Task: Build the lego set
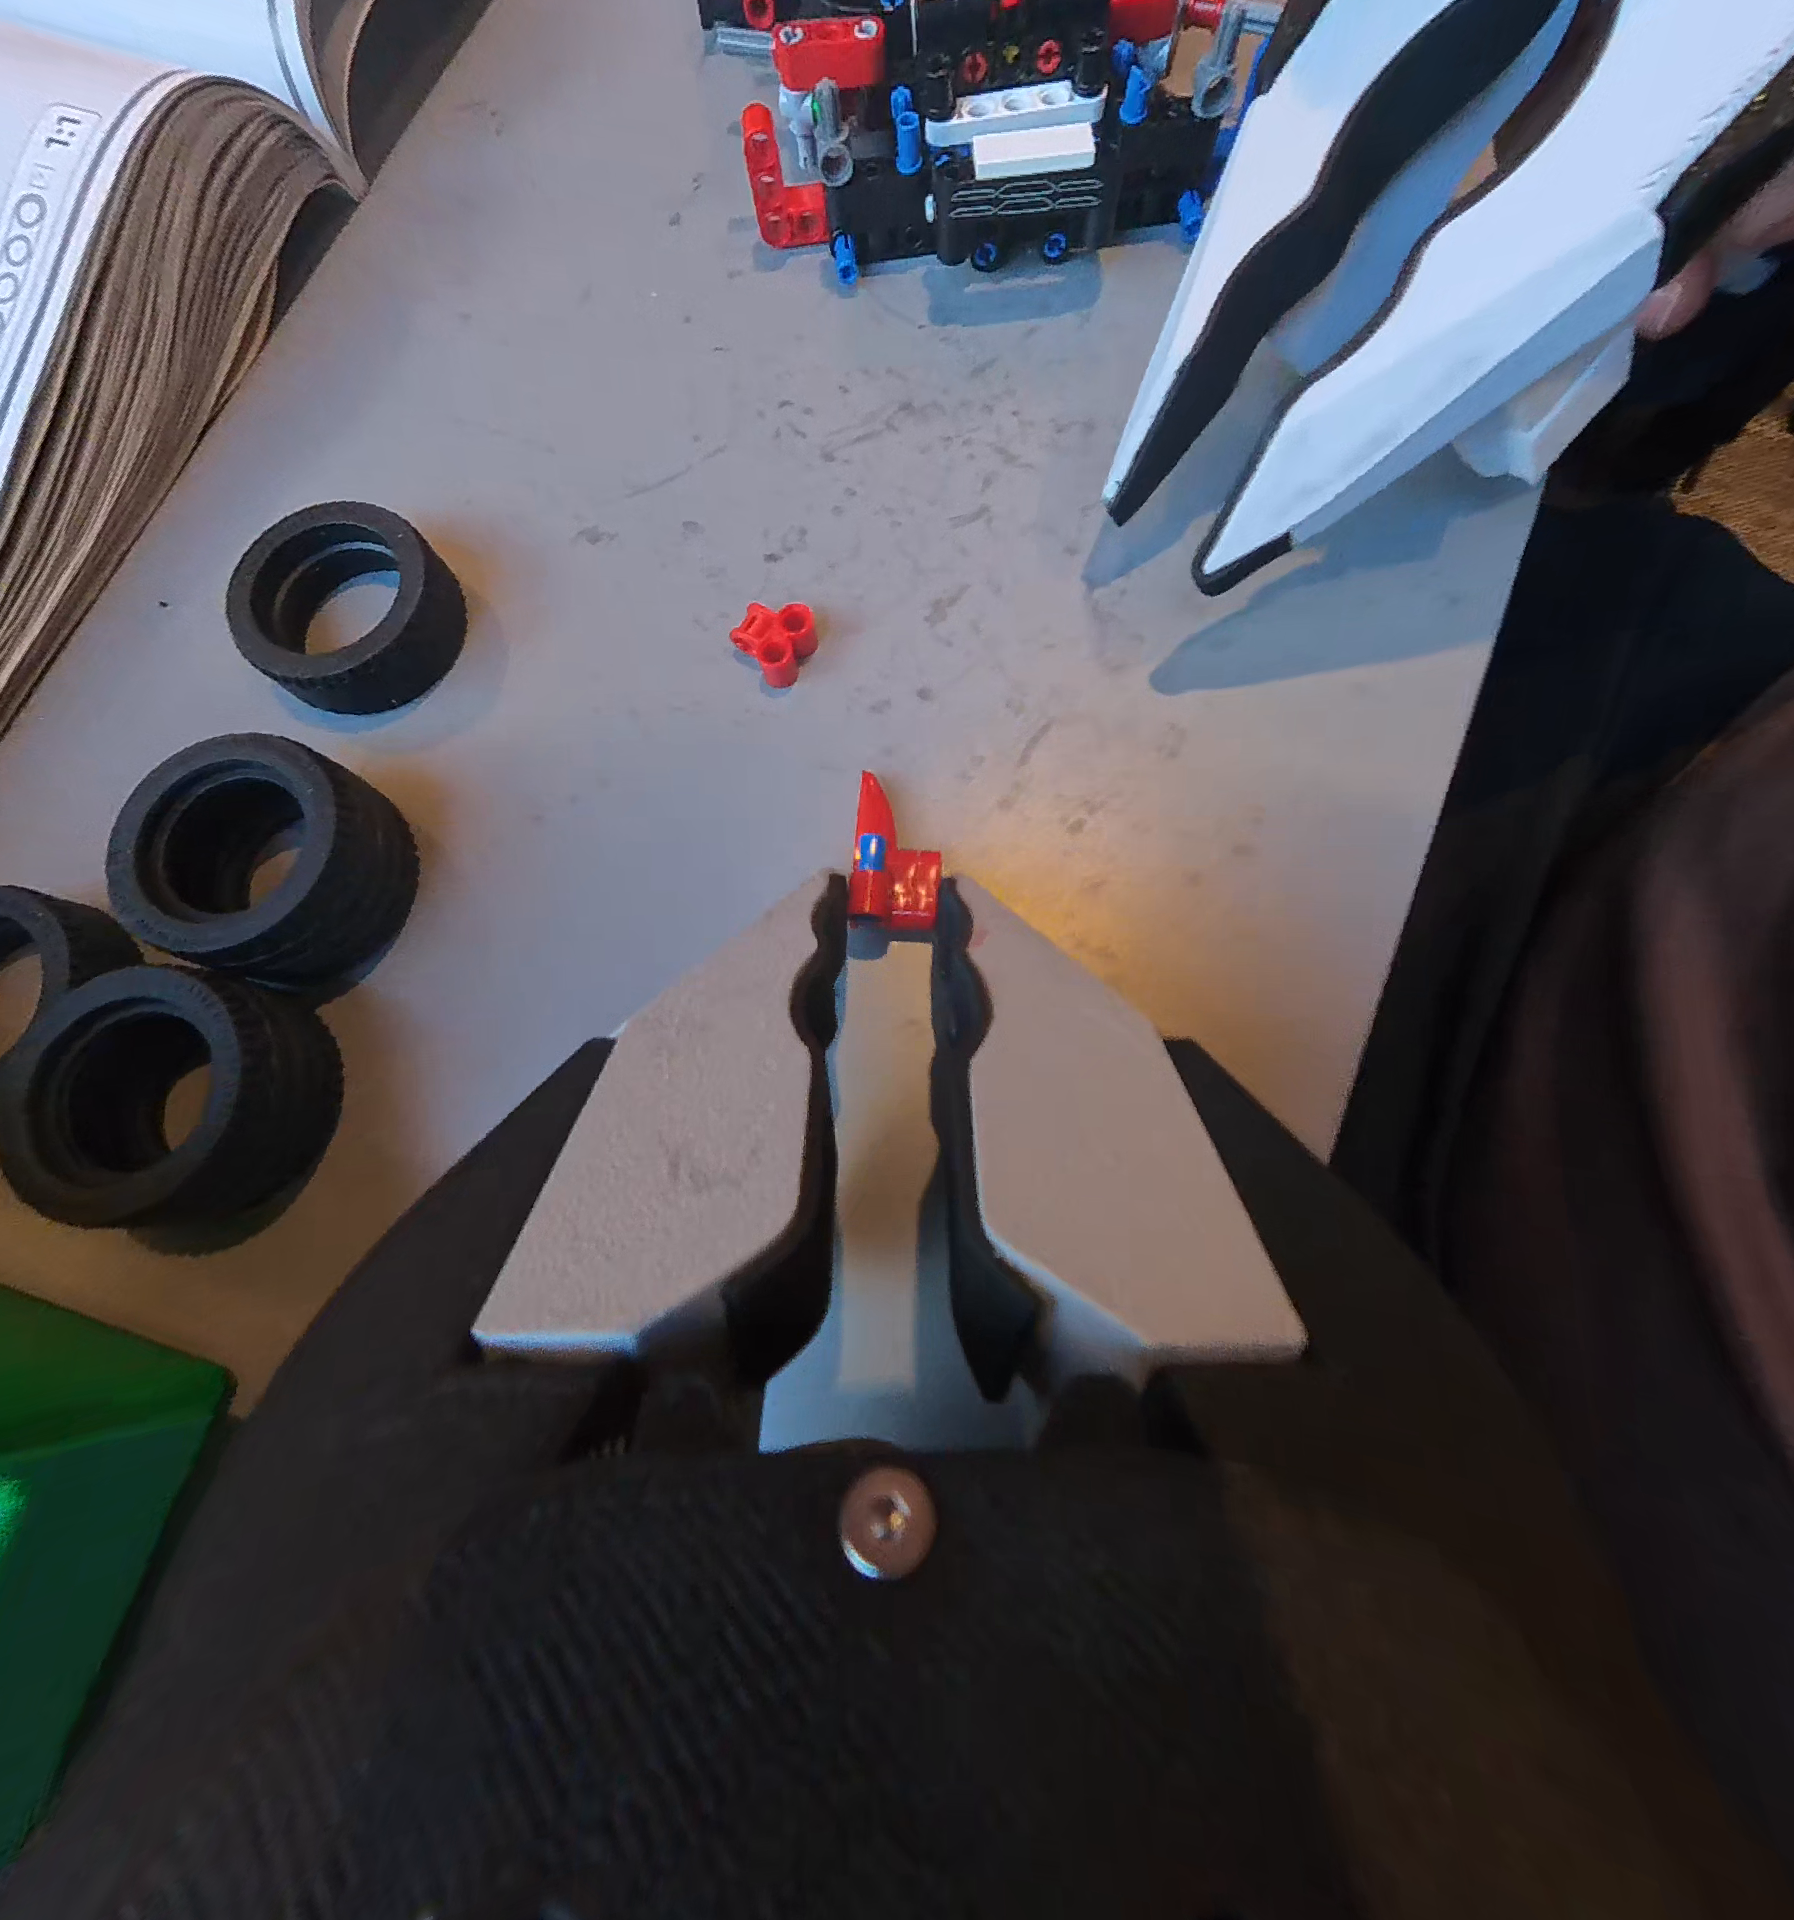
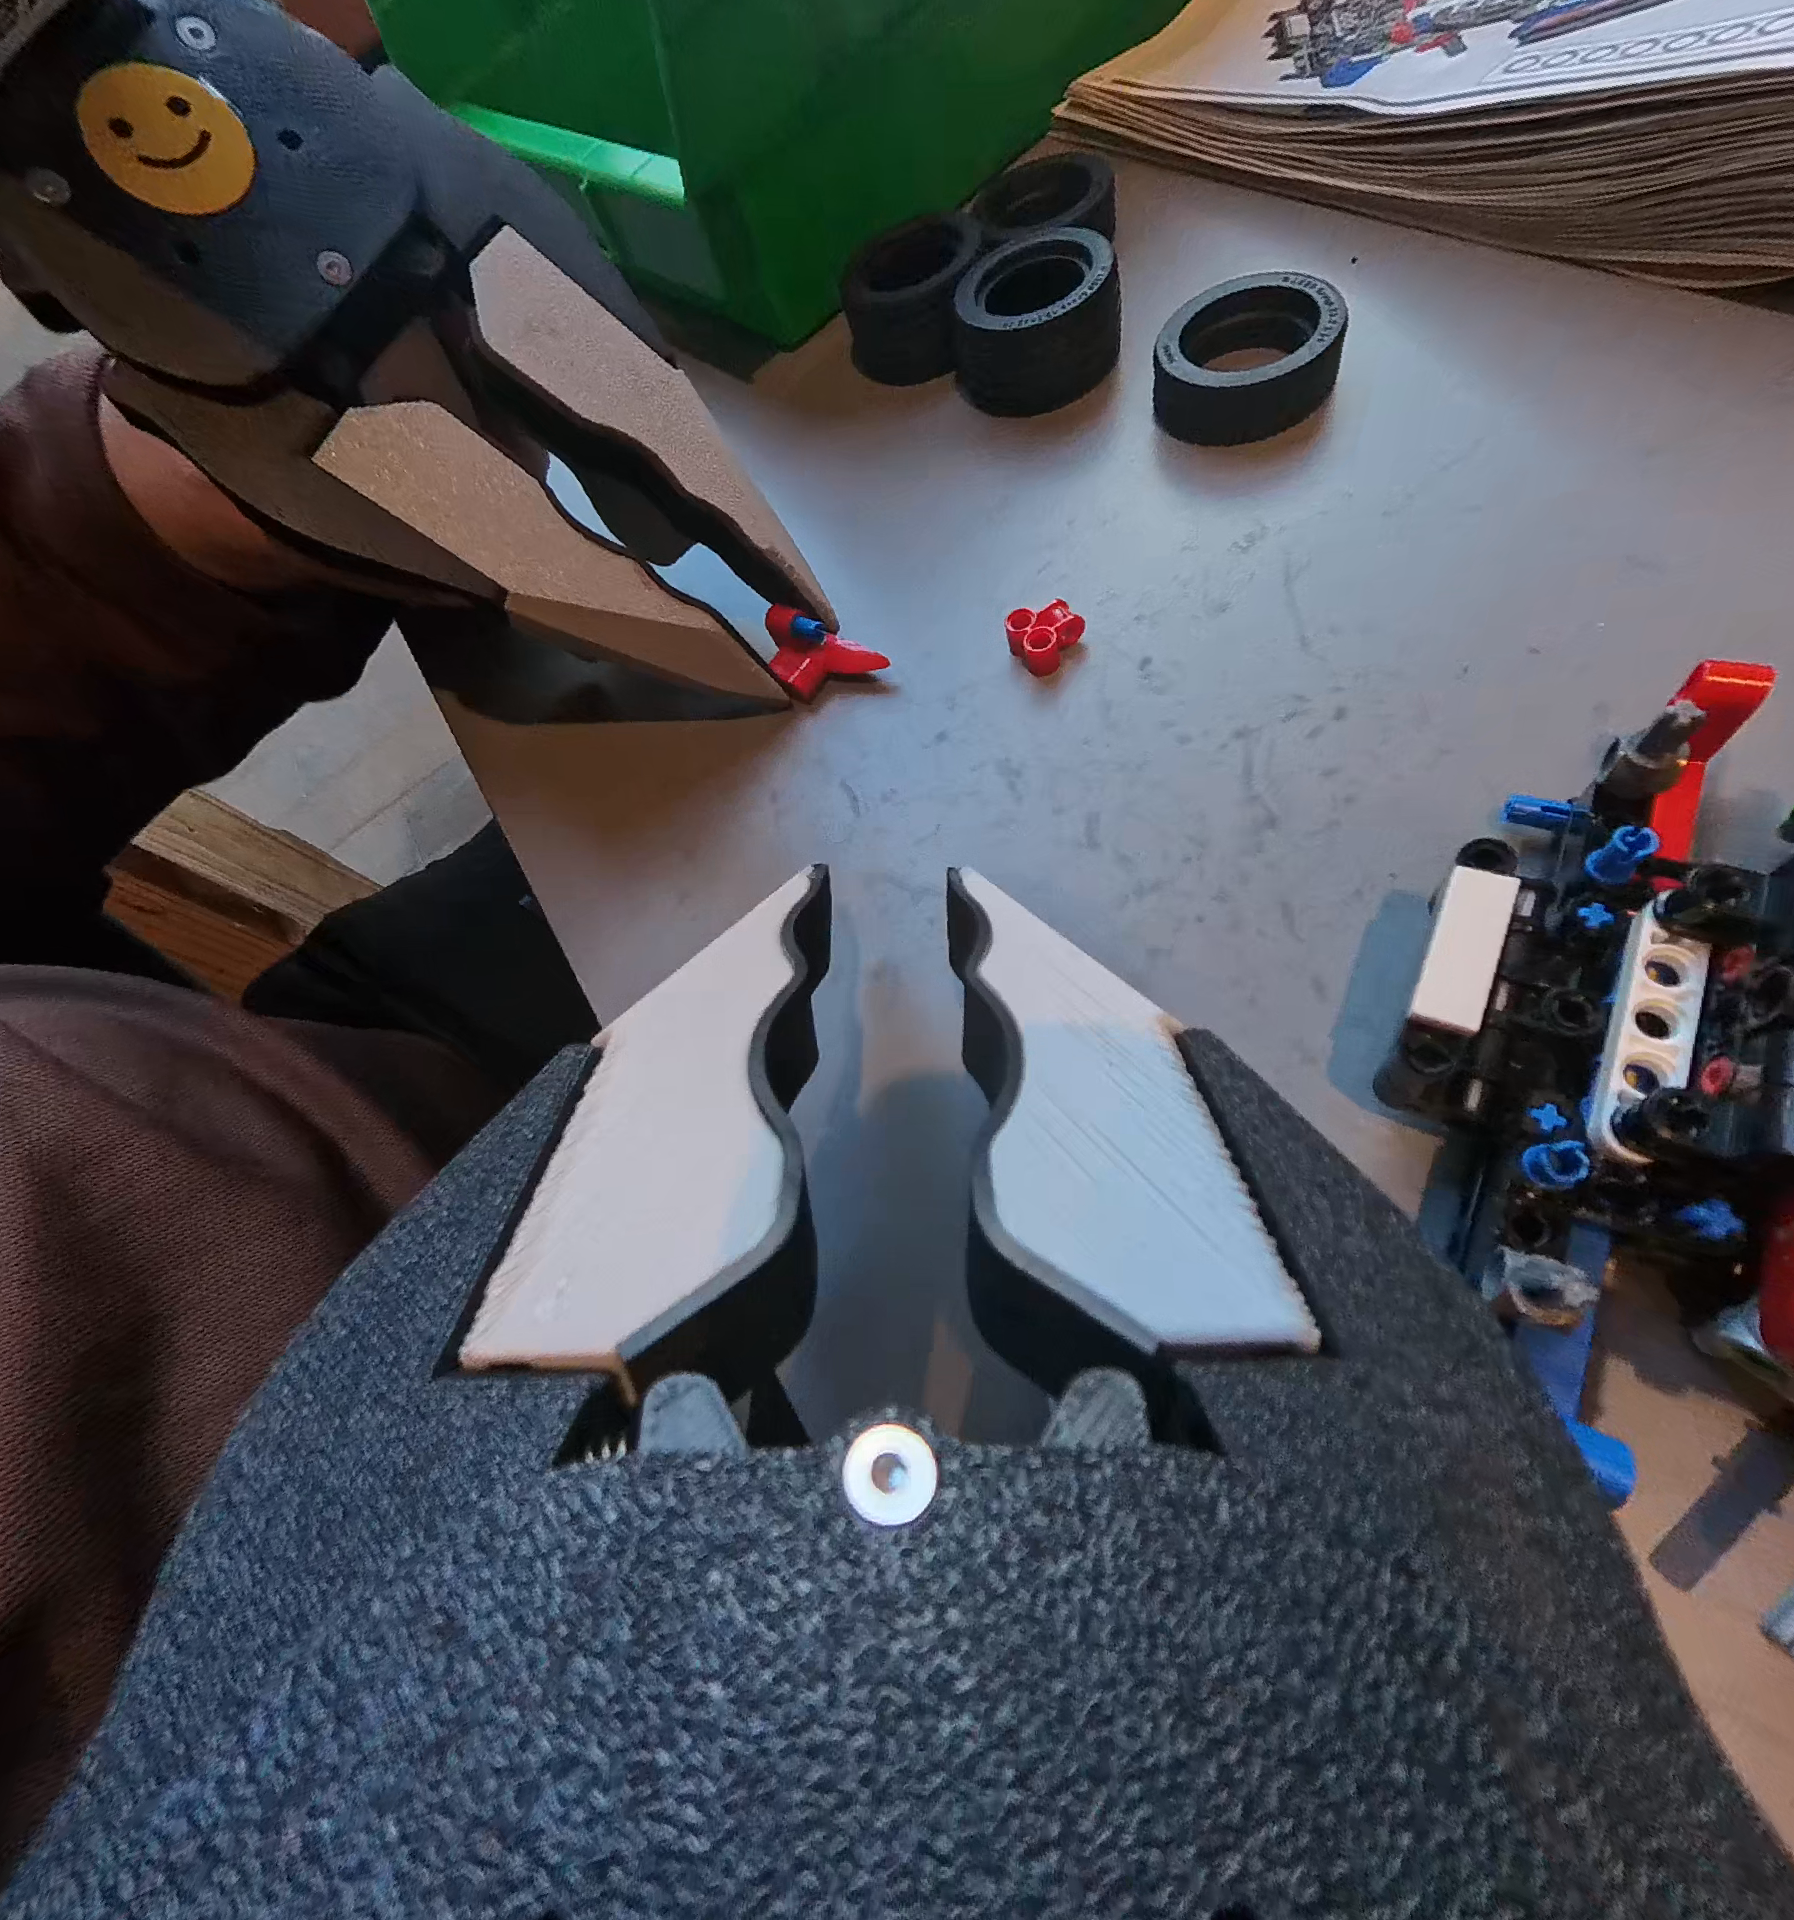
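My left gripper (image 1: 891, 883) is shut on a small red pointed piece (image 1: 885, 862) with a blue pin in it, held at the fingertips just above the grey table. It also shows in the right wrist view (image 2: 820, 657), held by the left gripper (image 2: 805, 655). A loose red connector (image 1: 774, 636) lies on the table ahead of it, also seen in the right wrist view (image 2: 1045, 634). My right gripper (image 2: 888, 883) is open and empty over the table; it shows at the upper right of the left wrist view (image 1: 1163, 540). The partly built black, red and blue model (image 1: 986, 135) stands at the far side (image 2: 1641, 1039).
Several black tyres (image 1: 249, 883) lie at the left (image 2: 1038, 312). An open instruction booklet (image 1: 72, 312) lies beyond them (image 2: 1495, 135). A green bin (image 2: 768, 135) stands at the table edge (image 1: 41, 1507). A person's brown sleeve (image 2: 145, 1247) is close by. My left gripper's tips are some 5 cm from the loose red connector (image 1: 774, 636). Look for it in the right wrist view (image 2: 1033, 627) too.
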